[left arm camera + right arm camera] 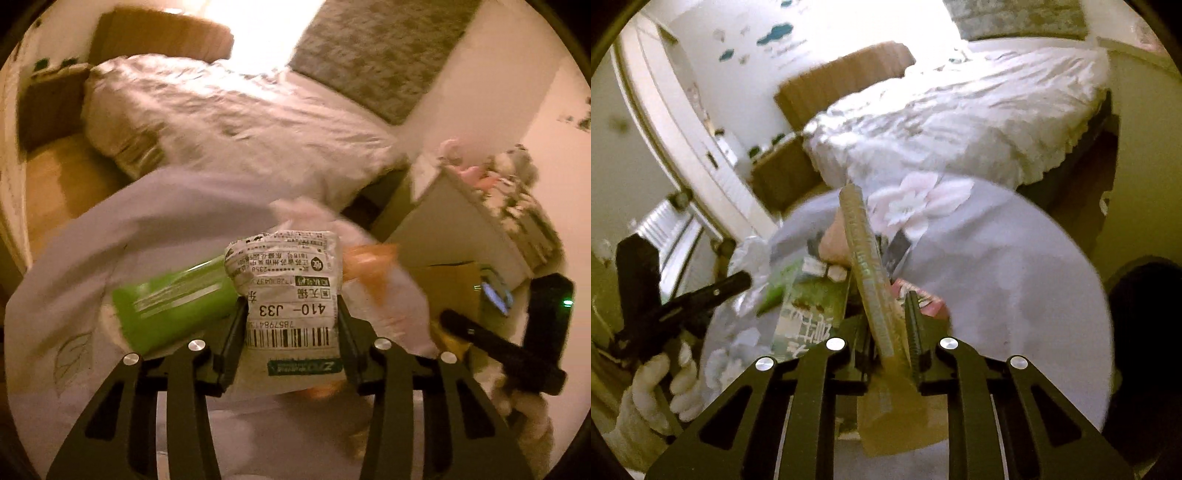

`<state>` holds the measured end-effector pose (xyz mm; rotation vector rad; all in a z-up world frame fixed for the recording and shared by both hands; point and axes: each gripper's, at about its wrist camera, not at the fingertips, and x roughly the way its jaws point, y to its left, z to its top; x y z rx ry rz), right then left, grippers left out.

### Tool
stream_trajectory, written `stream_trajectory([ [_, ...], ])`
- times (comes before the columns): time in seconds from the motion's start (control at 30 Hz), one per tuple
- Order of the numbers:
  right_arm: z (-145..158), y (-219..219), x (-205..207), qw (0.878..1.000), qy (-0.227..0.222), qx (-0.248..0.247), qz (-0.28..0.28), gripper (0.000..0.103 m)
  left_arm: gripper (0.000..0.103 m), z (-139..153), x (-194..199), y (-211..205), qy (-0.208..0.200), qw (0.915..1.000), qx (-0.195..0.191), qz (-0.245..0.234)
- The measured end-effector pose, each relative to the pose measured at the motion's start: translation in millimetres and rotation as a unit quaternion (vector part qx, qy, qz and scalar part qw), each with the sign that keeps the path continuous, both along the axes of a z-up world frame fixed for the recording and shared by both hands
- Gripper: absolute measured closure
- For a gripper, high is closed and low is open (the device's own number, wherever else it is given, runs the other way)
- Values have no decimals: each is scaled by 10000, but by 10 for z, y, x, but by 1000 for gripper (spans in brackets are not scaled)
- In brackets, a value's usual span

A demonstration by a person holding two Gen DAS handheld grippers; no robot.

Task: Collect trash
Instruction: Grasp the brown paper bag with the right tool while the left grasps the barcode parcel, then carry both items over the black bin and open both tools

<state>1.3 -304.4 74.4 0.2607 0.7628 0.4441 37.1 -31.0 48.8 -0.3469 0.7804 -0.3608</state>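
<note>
The left gripper (pixel 291 314) pinches a crumpled parcel bag (pixel 288 291) over the round worktop (pixel 177 206). The right gripper (pixel 886 325) fingers clamp a flat cardboard piece (pixel 871 280) edge-on; I think this thin grip may let it twist and fall.

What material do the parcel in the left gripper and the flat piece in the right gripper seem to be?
Parcel: probably thin plastic mailer film, crumpled, with a matte paper shipping label and barcode. Flat piece: likely cardboard, tan and matte, seen edge-on; blur leaves this open.
</note>
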Motion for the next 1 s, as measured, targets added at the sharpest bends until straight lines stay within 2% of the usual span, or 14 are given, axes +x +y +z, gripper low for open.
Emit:
stream_trajectory([
  [0.17, 240, -606, -160, 9970, -364, 332, -590, 86, 59, 359, -28, -619, -330, 9962, -220, -778],
  [0.37, 292, -1373, -311, 9873, -529, 352, -1455, 86, 58, 468, 40, -1537, -463, 9828, -327, -1758],
  [0.5, 134, -1903, -385, 9775, -412, 287, -2050, 86, 58, 390, 98, -2132, -362, 9712, -345, -2331],
  [0.67, -167, -2392, -380, 9672, -137, 296, -2520, 86, 58, 199, 192, -2747, -127, 9592, -287, -2810],
  [0.87, -486, -2679, -316, 9599, 152, 403, -2772, 86, 58, -31, 276, -3199, 171, 9518, -168, -3058],
  [1.0, -642, -2799, -307, 9576, 263, 480, -2830, 86, 58, -142, 274, -3326, 281, 9497, -78, -3119],
])
